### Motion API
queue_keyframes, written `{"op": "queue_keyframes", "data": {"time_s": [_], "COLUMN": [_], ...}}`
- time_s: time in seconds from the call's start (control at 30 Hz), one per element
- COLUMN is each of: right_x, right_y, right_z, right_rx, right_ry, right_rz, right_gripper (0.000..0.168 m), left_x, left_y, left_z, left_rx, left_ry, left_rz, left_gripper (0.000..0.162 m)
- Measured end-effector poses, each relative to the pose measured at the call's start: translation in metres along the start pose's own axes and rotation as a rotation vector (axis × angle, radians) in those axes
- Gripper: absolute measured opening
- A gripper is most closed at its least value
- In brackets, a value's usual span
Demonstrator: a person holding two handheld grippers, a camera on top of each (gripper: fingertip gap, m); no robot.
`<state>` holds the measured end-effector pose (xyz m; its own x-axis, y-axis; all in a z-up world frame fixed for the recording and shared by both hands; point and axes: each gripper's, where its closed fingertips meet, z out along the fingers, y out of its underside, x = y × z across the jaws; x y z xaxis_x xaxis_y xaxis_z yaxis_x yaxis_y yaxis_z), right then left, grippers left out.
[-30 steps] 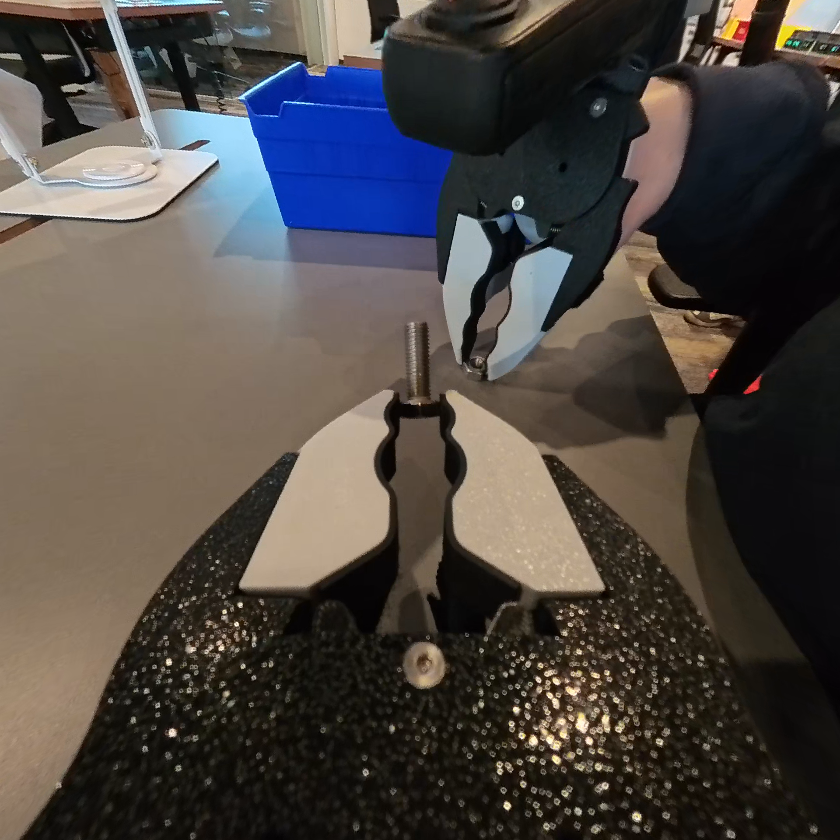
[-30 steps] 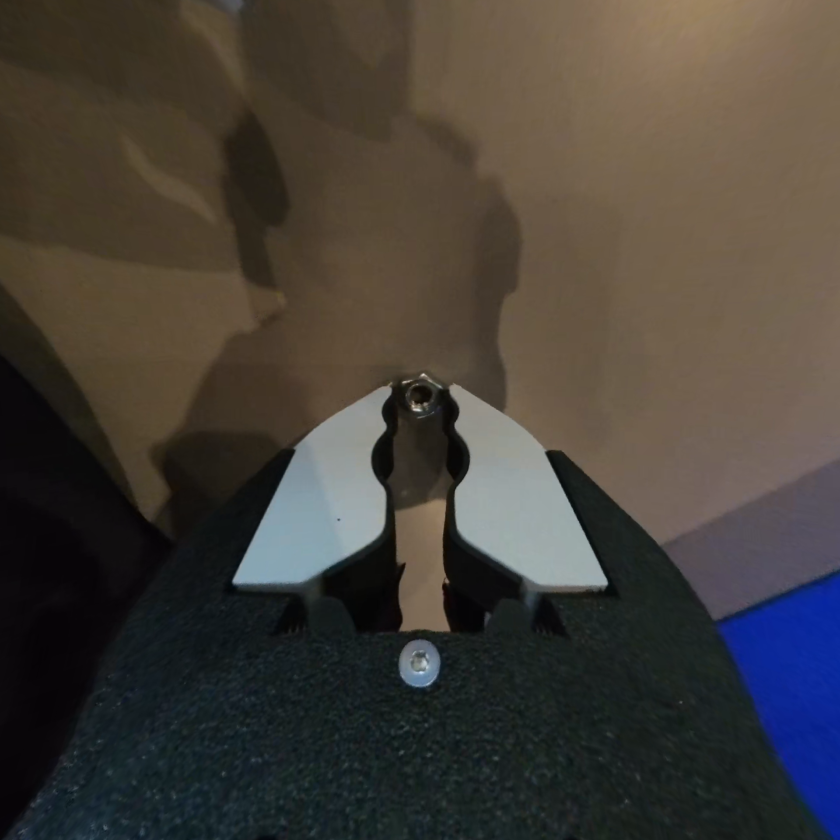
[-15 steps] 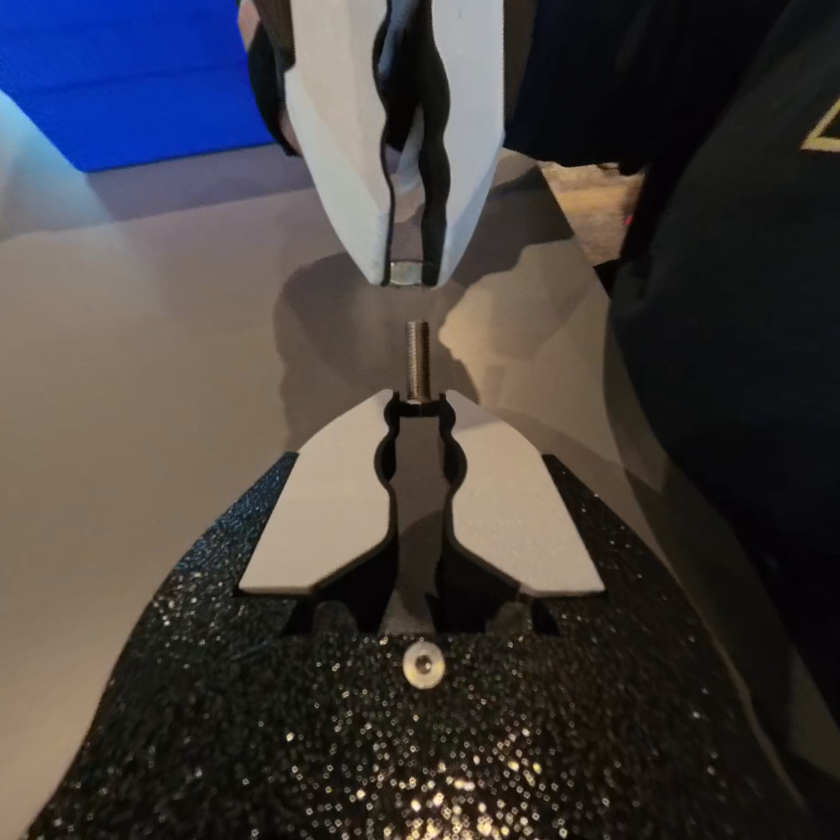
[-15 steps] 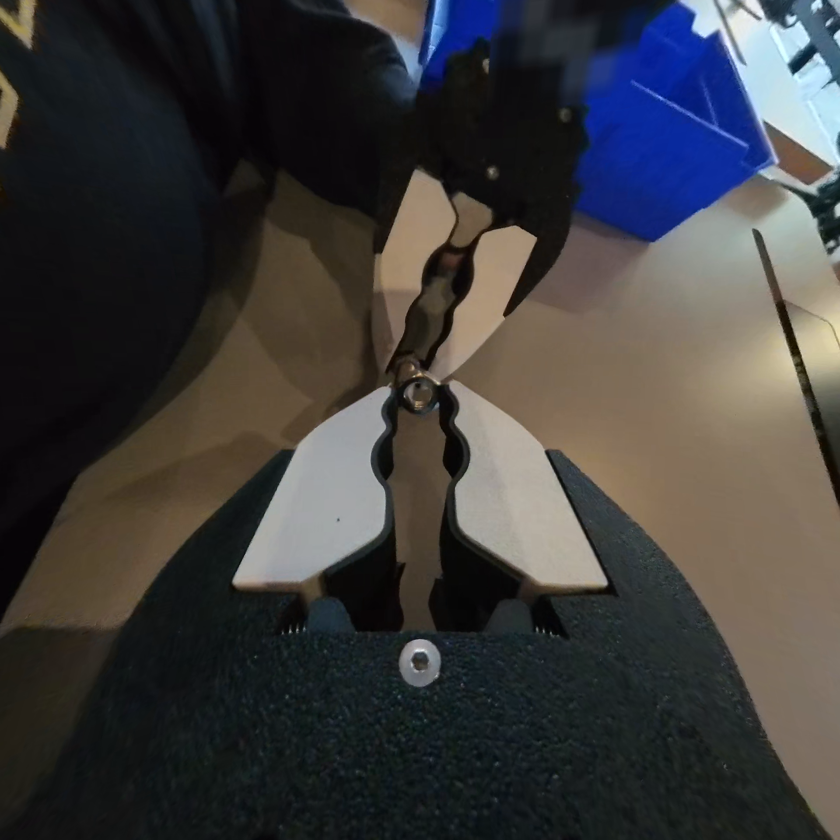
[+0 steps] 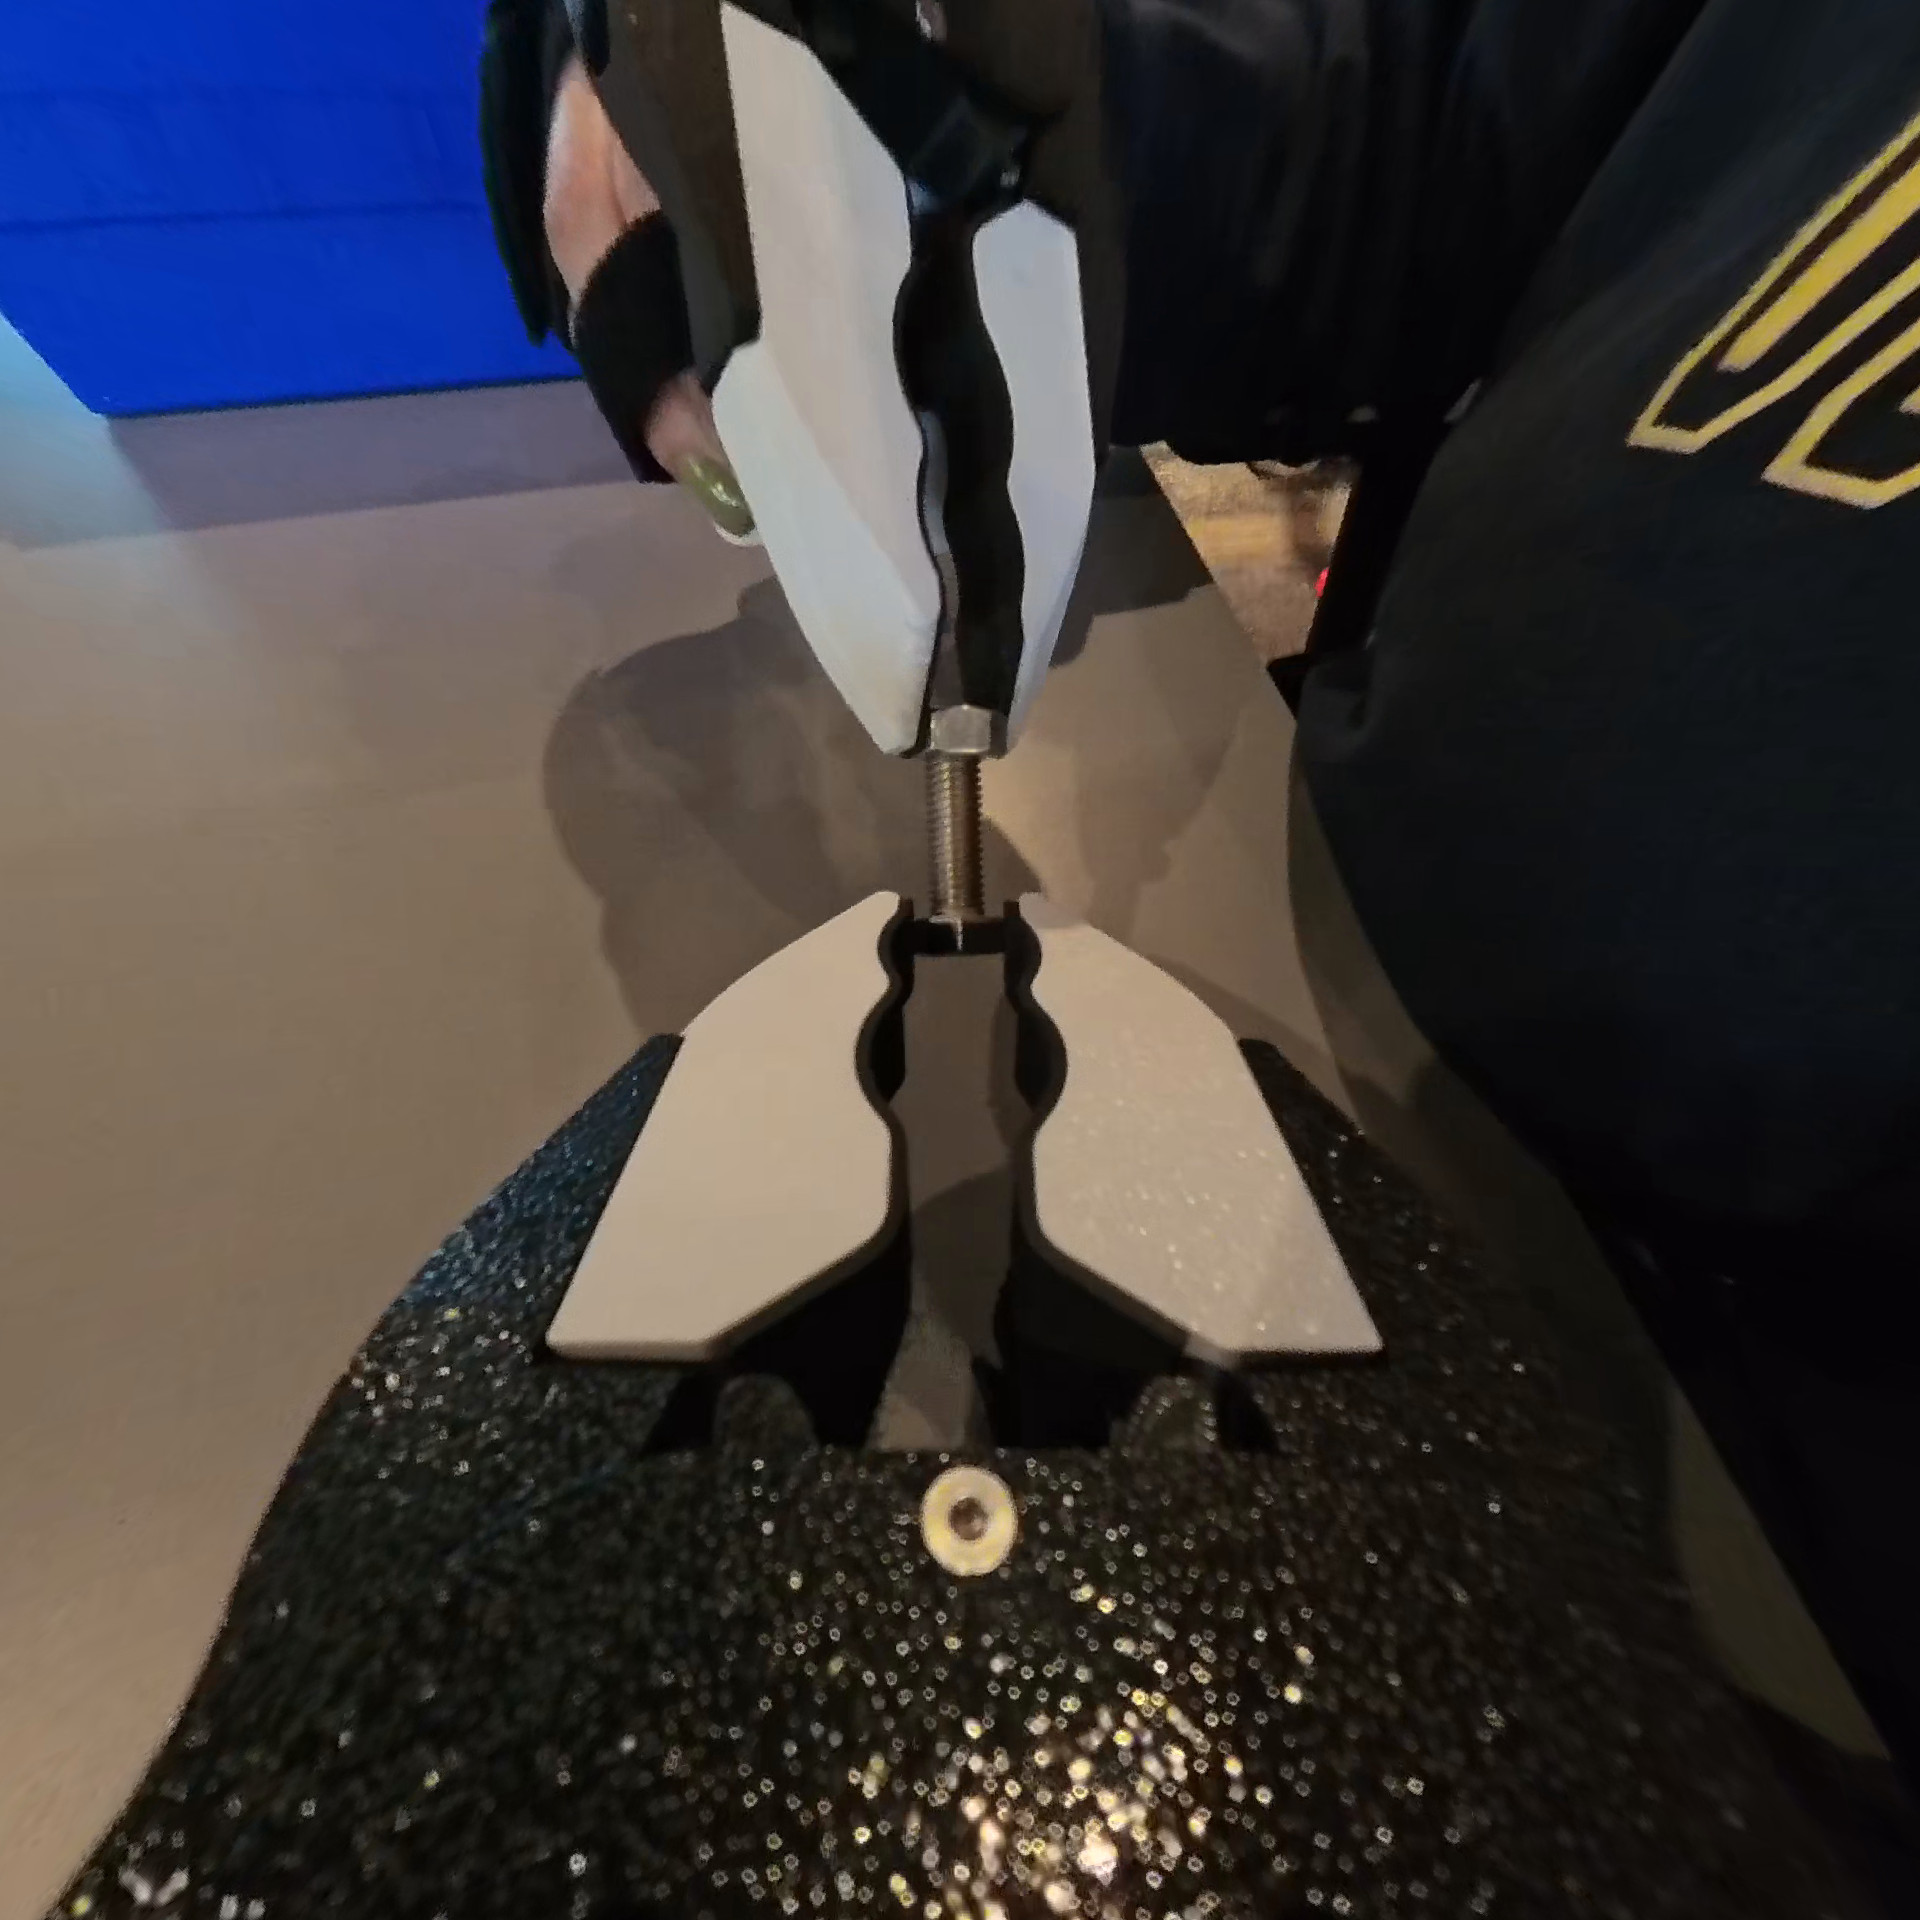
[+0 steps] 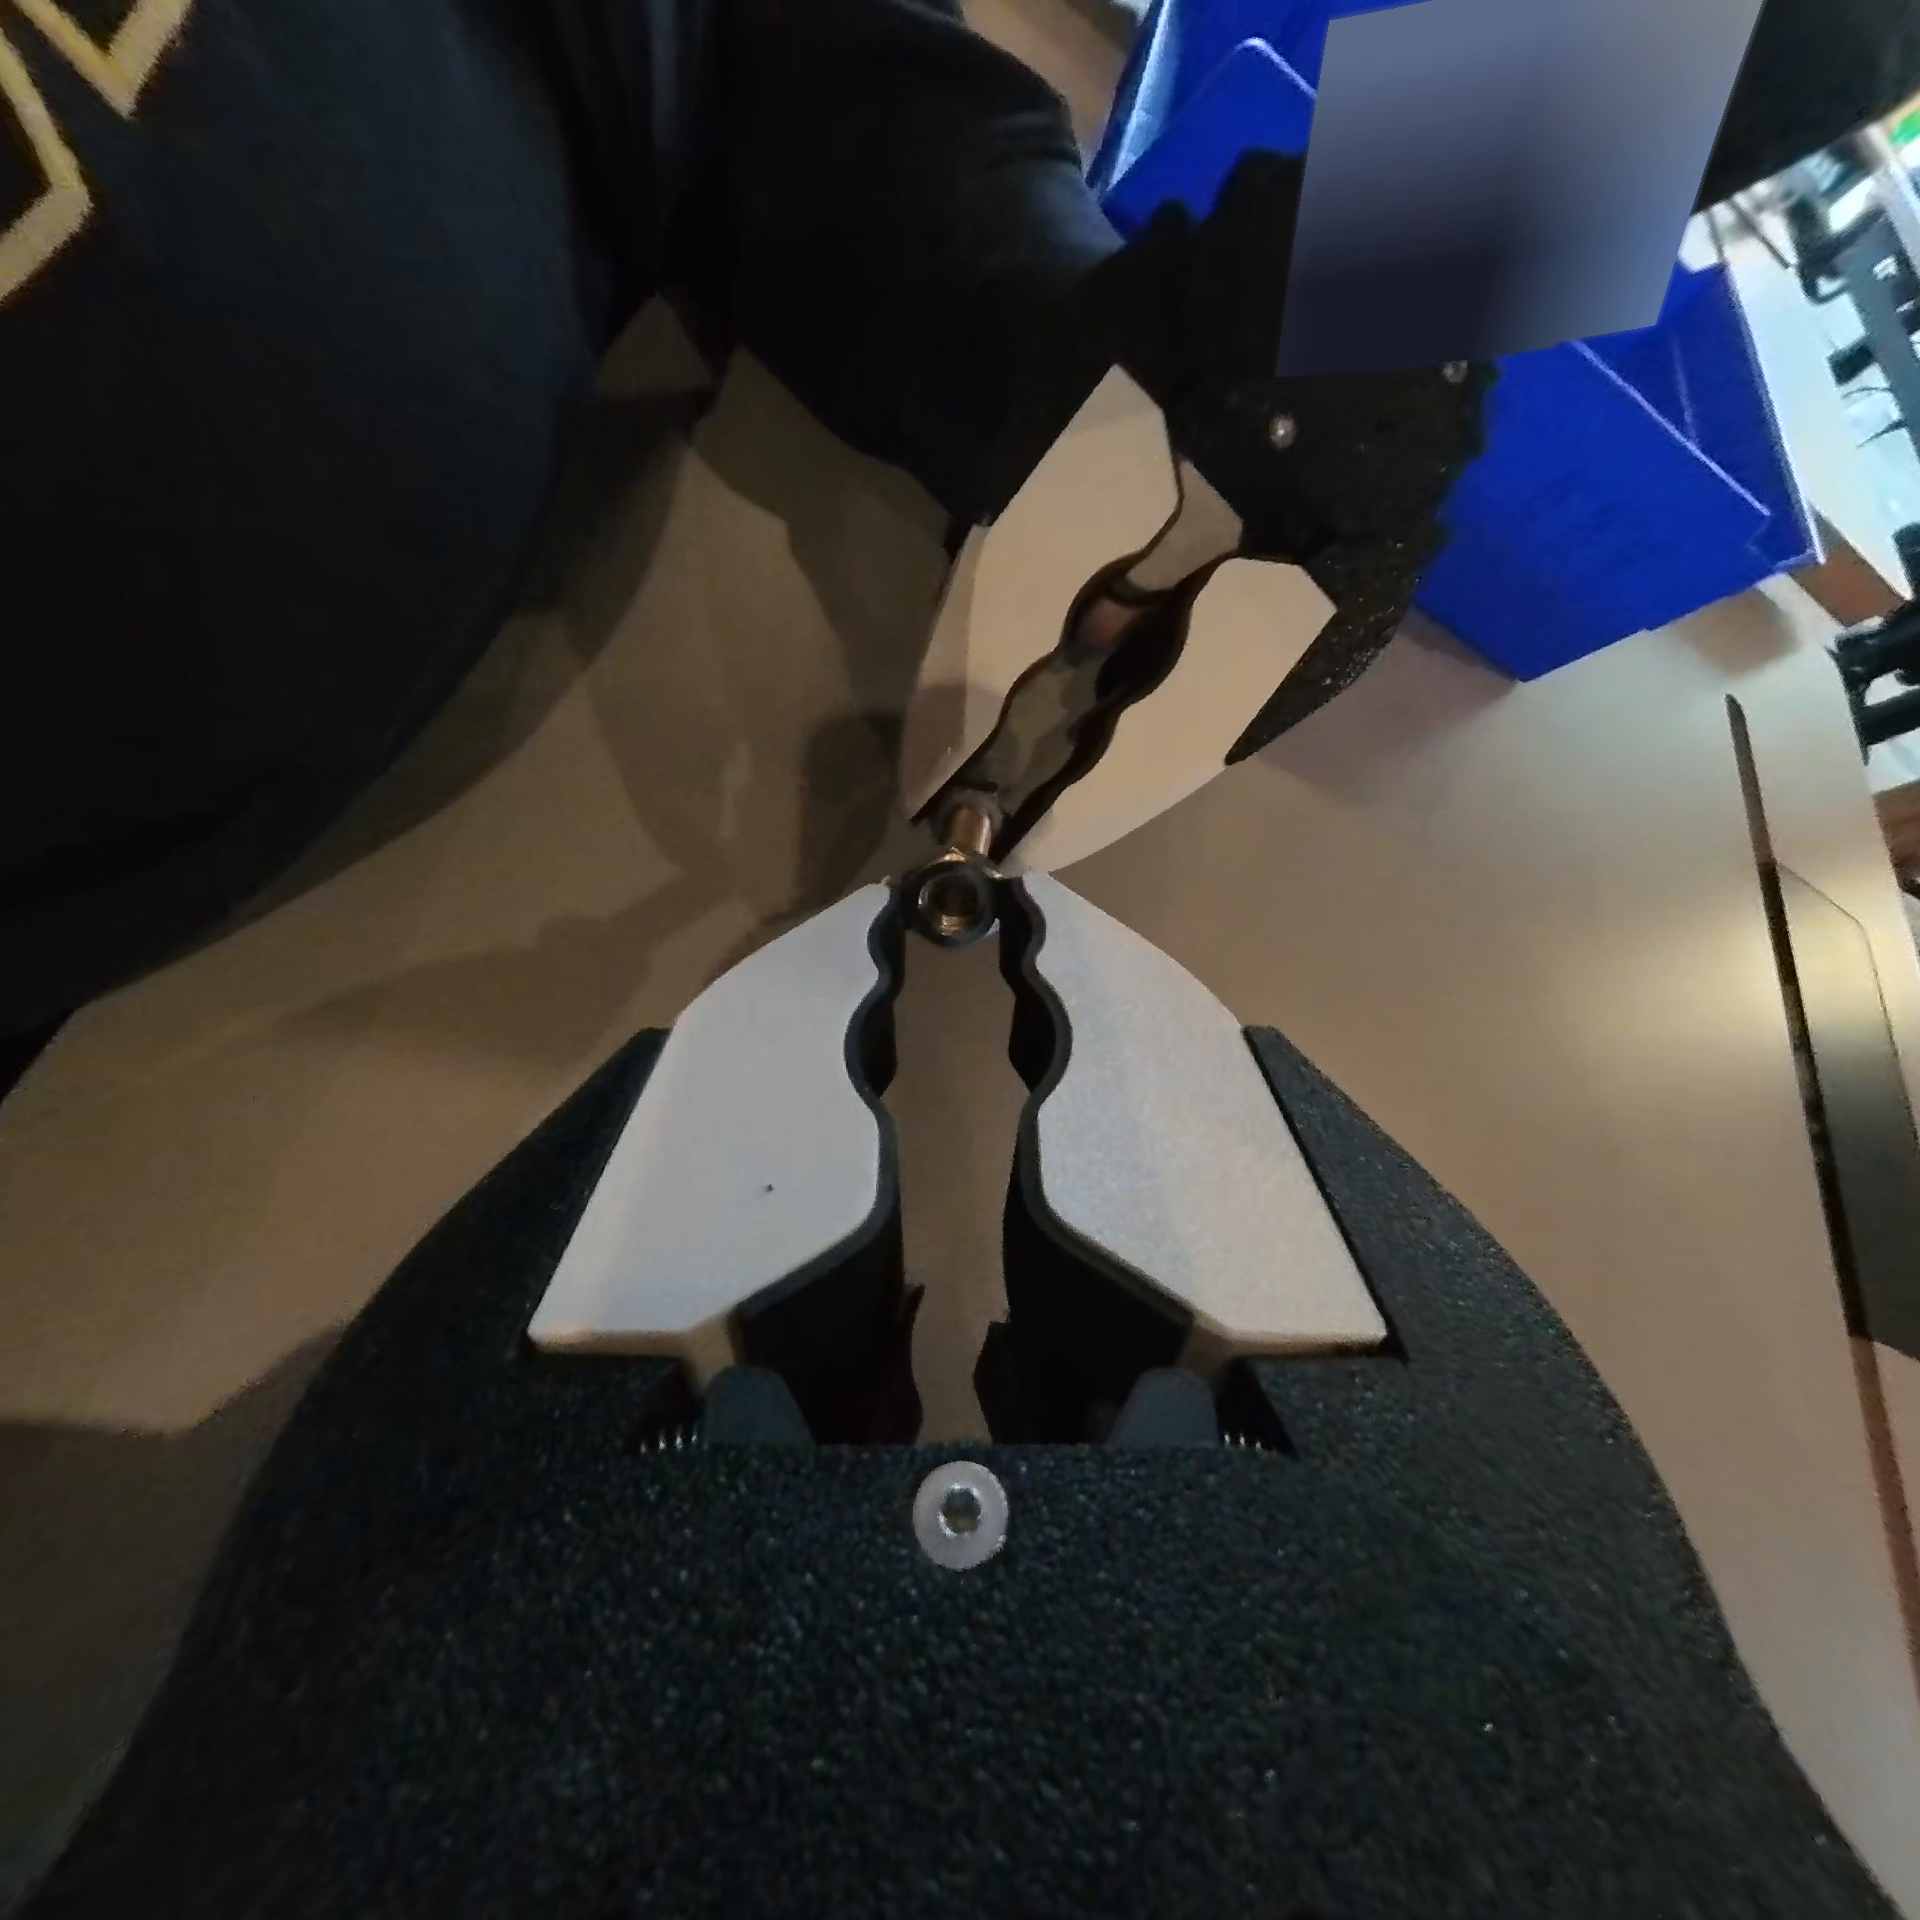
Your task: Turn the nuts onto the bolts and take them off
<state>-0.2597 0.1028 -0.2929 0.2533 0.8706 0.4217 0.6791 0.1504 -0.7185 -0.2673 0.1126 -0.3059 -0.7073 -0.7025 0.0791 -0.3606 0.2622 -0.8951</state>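
Left wrist view: my left tool clamps bolt; right tool pinches nut on its tip. Blue bin contents hidden, behind on table.

both pictures were moderately lit by soft indoor light from above. in the left wrist view the table carried a broad, soft-edged shadow beneath the bolt, and the left gripper's black housing sparkled with tiny glints, which smeared into blur toward the lower edge. the blue bin behind was out of focus. wide-angle distortion bent the table's edges in both views. in the right wrist view, overlapping shadows darkened the table on the left, a dark sleeve showed almost no detail, and the bright upper right corner was washed out and blurred.
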Motion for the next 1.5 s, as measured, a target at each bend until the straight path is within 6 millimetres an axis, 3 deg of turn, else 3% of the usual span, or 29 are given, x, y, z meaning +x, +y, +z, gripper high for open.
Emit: {"op": "queue_keyframes", "data": {"time_s": [0.17, 0.27, 0.37, 0.53, 0.77, 0.97, 1.17, 1.33, 1.5], "right_x": [0.012, 0.01, 0.011, 0.017, 0.015, 0.016, 0.02, 0.026, 0.028], "right_y": [0.007, 0.013, 0.024, 0.015, 0.003, 0.006, -0.006, -0.009, -0.007], "right_z": [-0.001, 0.013, 0.022, 0.013, 0.002, 0.002, -0.004, -0.009, -0.01], "right_rx": [0.02, 0.025, -0.033, 0.103, 0.303, 0.339, 0.489, 0.474, 0.345], "right_ry": [0.067, 0.079, 0.13, 0.133, -0.074, -0.096, -0.269, -0.209, -0.095], "right_rz": [0.239, 0.433, 0.421, 0.521, 0.9, 1.016, 1.403, 1.335, 1.089], "right_gripper": [0.018, 0.019, 0.019, 0.019, 0.018, 0.018, 0.018, 0.018, 0.018], "left_x": [-0.012, -0.01, -0.014, -0.014, -0.007, -0.009, -0.004, -0.004, -0.005], "left_y": [-0.011, -0.031, -0.021, -0.024, -0.027, -0.023, -0.03, -0.037, -0.037], "left_z": [-0.011, -0.016, -0.013, -0.022, -0.023, -0.021, -0.028, -0.033, -0.035], "left_rx": [0.06, 0.156, 0.075, 0.13, 0.151, 0.144, 0.19, 0.28, 0.323], "left_ry": [-0.121, -0.156, -0.206, -0.193, -0.204, -0.218, -0.252, -0.231, -0.188], "left_rz": [0.025, 0.041, 0.065, 0.036, 0.142, 0.154, 0.248, 0.188, 0.124], "left_gripper": [0.016, 0.016, 0.016, 0.016, 0.015, 0.015, 0.015, 0.015, 0.015]}}
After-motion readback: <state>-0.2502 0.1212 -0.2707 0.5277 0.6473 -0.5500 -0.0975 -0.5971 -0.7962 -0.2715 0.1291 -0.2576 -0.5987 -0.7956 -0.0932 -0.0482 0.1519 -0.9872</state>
